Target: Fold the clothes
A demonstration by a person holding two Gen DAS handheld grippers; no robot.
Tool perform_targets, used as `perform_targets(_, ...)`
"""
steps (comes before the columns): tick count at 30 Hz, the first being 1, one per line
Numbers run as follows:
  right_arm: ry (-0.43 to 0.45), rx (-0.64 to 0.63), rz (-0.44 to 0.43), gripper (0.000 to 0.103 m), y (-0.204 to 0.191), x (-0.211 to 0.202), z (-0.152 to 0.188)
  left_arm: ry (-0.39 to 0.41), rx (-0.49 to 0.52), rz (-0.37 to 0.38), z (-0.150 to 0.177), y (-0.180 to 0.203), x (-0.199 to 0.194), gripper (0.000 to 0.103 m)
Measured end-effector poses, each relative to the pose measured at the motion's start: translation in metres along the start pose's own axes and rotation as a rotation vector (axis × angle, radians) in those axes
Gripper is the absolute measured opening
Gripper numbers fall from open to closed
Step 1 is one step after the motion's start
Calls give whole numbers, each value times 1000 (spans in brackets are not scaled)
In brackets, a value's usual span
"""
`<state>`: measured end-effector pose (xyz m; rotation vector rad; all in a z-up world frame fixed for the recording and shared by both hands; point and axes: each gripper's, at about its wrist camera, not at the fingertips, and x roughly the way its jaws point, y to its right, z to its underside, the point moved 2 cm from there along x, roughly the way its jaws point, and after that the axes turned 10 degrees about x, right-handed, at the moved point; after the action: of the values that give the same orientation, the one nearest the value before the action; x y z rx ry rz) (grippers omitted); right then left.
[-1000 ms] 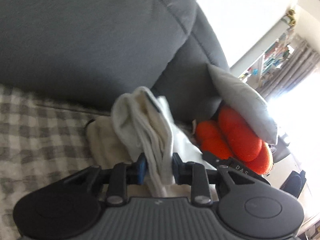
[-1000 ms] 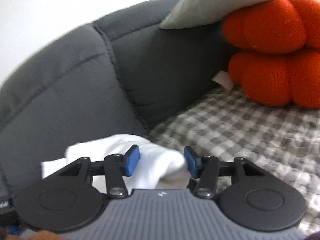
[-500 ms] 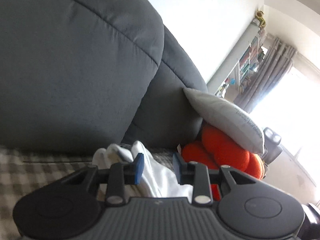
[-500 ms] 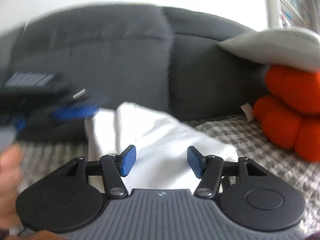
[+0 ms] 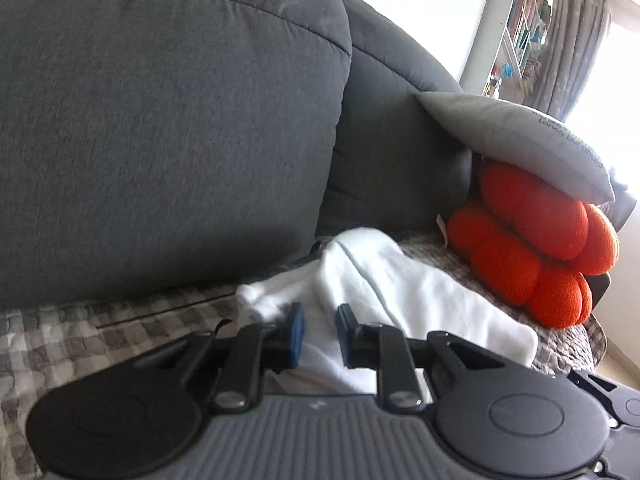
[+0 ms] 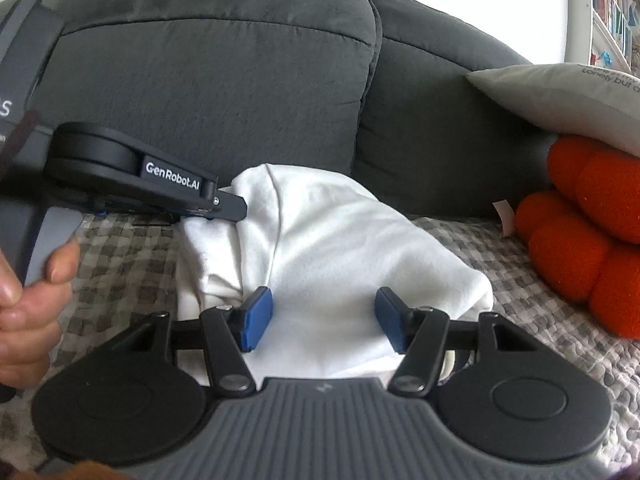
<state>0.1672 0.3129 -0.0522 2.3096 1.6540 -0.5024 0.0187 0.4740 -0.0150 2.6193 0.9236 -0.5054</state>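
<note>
Cloth, a white garment (image 6: pixel 328 248), lies bunched between the spread right gripper (image 6: pixel 318 316). The left gripper (image 5: pixel 319 332) is closing, fabric between its pads. It should pinch one clean edge, then the pair should draw it flat over the checked cover (image 6: pixel 520 264).

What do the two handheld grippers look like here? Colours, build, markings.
Both match: the right gripper and the left gripper have blue pads on black linkage fingers, two black round discs and a ribbed grey body. From the right wrist view, the left unit's black side reads "GenRobot.AI" in white, above a grey handle. No cables or sleeve visible.
</note>
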Motion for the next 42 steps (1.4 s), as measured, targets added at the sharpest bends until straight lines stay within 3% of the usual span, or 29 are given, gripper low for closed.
perform_targets(16, 30, -4, -27, 62, 0, -5, 1, 5, 56, -26, 5, 8, 15, 20)
perform_targets(18, 58, 18, -31, 64, 3, -12, -7, 8, 57, -30, 5, 9, 16, 20)
perform_targets(19, 77, 37, -34, 70, 6, -16, -13, 9, 49, -27, 5, 8, 16, 20)
perform_targets(22, 188, 154, -3, 71, 23, -28, -31, 11, 44, -27, 5, 8, 16, 20)
perform_targets(26, 155, 273, 88, 71, 48, -7, -35, 14, 52, -40, 5, 10, 15, 20)
perform_targets(29, 76, 316, 127, 76, 58, 17, -20, 12, 59, -39, 5, 12, 15, 20)
perform_targets(39, 21, 570, 30, 79, 84, 22, -1, -1, 85, -47, 2, 14, 15, 20)
perform_targets(42, 52, 529, 61, 82, 75, 6, -6, 0, 107, -57, 0, 16, 11, 21)
